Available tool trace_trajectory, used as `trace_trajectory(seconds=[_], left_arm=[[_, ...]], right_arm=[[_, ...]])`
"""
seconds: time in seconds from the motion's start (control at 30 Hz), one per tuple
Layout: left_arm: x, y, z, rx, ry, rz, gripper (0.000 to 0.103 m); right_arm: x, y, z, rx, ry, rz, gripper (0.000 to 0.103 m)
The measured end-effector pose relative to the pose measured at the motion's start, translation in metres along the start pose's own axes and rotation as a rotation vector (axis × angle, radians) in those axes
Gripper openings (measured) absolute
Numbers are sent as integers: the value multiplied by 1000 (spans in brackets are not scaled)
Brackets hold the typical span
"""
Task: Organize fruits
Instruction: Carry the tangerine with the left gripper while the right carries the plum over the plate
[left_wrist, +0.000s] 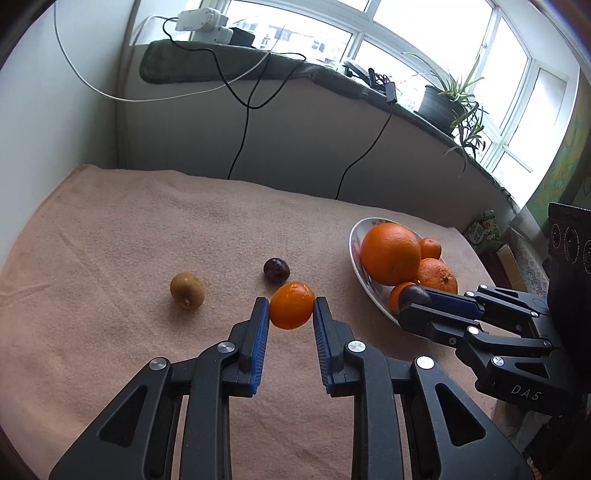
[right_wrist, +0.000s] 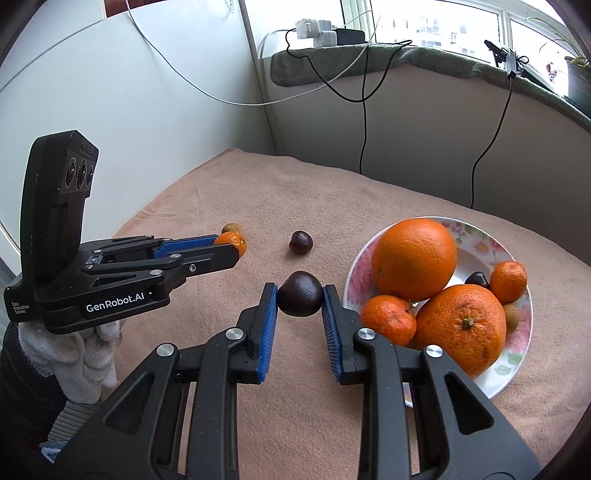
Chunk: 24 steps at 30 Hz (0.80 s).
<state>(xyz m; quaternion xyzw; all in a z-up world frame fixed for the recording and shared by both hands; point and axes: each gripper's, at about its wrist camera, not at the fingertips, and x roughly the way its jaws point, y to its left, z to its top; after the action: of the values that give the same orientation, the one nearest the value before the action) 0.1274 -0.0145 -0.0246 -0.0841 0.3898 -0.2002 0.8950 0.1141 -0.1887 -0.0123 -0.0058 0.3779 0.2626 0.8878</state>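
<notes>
My left gripper (left_wrist: 291, 303) is shut on a small orange mandarin (left_wrist: 291, 305), held just above the pink towel (left_wrist: 129, 229). My right gripper (right_wrist: 300, 297) is shut on a dark purple fruit (right_wrist: 299, 293), held left of the floral plate (right_wrist: 476, 258). The plate holds a big orange (right_wrist: 413, 258), a second orange (right_wrist: 461, 325), two mandarins and a small dark fruit (right_wrist: 477, 277). A brown kiwi (left_wrist: 187, 290) and another dark purple fruit (left_wrist: 276, 270) lie loose on the towel. The left gripper also shows in the right wrist view (right_wrist: 231, 245), and the right gripper in the left wrist view (left_wrist: 413, 299).
A white wall (left_wrist: 55, 129) stands behind the towel on the left. A windowsill (left_wrist: 258, 70) with chargers, cables and a potted plant (left_wrist: 443, 103) runs along the back. Black cables (left_wrist: 240, 147) hang down the low wall. The towel's right edge is near the plate.
</notes>
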Motion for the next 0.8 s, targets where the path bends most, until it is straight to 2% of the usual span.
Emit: trace_trajectory(seconds=[0.37, 0.8], left_arm=[[9, -40, 12, 51, -8, -53, 23], [23, -84, 21, 115, 5, -106, 23]], right_arm=[[-25, -49, 1, 72, -57, -48, 26], [-32, -102, 3, 156, -78, -76, 26]])
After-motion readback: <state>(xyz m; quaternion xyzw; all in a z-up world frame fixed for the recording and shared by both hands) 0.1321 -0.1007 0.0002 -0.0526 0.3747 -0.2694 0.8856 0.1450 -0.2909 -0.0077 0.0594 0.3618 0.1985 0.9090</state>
